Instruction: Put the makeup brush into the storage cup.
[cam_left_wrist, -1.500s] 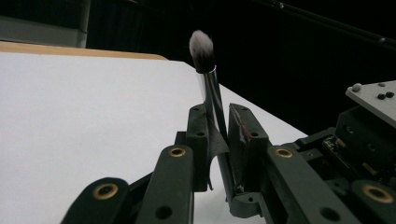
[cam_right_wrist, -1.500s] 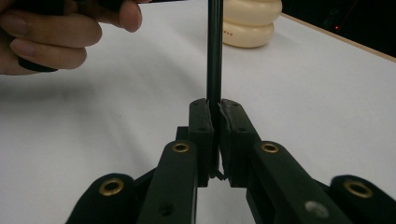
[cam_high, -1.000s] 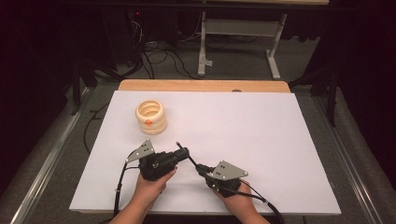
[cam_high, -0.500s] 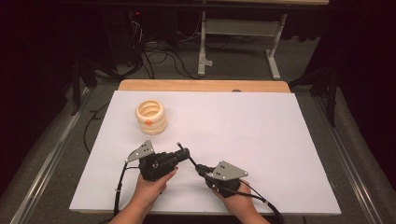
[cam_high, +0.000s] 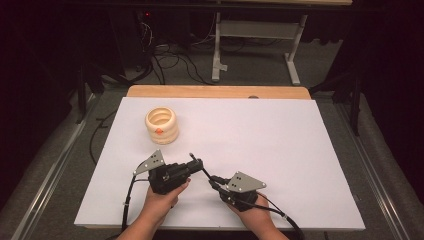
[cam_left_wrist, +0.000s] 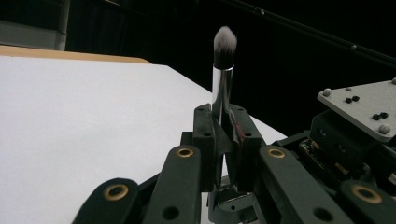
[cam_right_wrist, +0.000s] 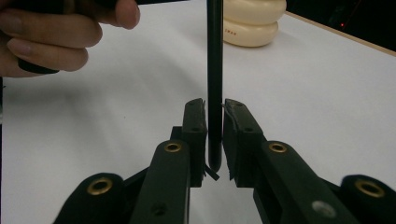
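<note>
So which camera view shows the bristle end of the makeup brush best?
The left gripper view: the brush rises from its shut jaws, bristles sharp. The right gripper view has the black handle; in the high view it is a thin dark line.

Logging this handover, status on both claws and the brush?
Left claw shut on makeup brush, bristles up. Right claw just easing open, handle end between pads, small gap. Cream ribbed holder stands apart, nothing blocking.

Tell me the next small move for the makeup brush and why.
Probably draw the right tongs back off the brush handle. Their jaws have just been opening, and a gap shows on each side of the handle's end between them. The left tongs are clamped on the brush's metal ferrule, so the makeup brush looks handed over and can go toward the cream holder.
</note>
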